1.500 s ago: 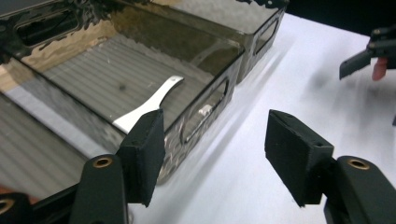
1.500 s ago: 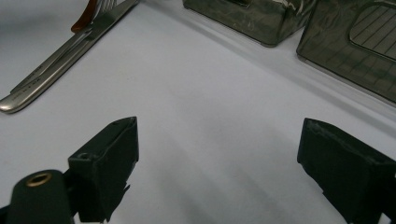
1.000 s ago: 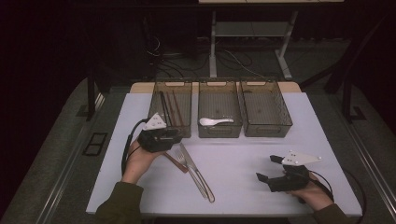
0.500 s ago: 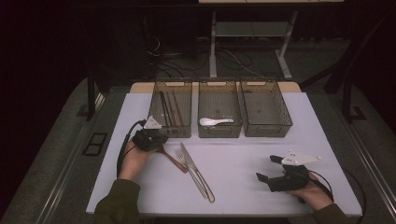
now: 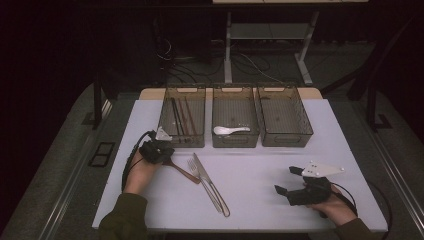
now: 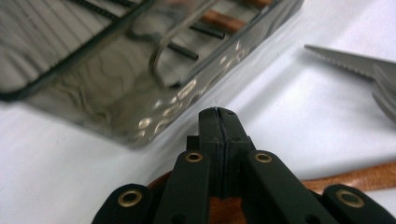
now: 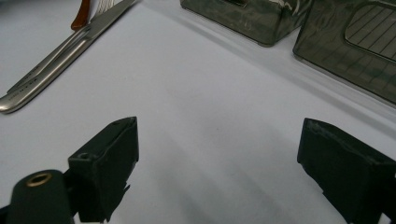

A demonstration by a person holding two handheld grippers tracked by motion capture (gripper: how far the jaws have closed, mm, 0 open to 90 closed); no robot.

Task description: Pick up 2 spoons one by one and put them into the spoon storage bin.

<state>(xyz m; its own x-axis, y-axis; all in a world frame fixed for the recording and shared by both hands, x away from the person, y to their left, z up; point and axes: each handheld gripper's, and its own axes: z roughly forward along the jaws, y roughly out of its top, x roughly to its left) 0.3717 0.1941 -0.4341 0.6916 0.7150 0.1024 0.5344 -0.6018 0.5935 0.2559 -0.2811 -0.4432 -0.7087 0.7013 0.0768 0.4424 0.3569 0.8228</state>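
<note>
Your left gripper [image 5: 161, 151] has just clamped its jaws tight together over the bowl end of the brown wooden spoon [image 5: 184, 172], just in front of the leftmost smoky plastic bin [image 5: 183, 116]; whether they pinch it, I can't tell. The spoon's handle runs away to the right toward the steel fork [image 5: 205, 184] and knife [image 5: 212, 185], so the left hand is way nearer. That bin has dark chopsticks [image 5: 181, 118], the middle bin [image 5: 235, 118] a white ceramic spoon [image 5: 230, 130], the right bin [image 5: 283, 116] looks empty, and your right gripper [image 5: 289, 182] sits spread wide, holding nothing.

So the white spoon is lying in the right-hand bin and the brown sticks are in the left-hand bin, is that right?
Not quite. The white spoon lies in the middle bin, as the high view shows. The brown sticks are indeed in the left-hand bin.
</note>
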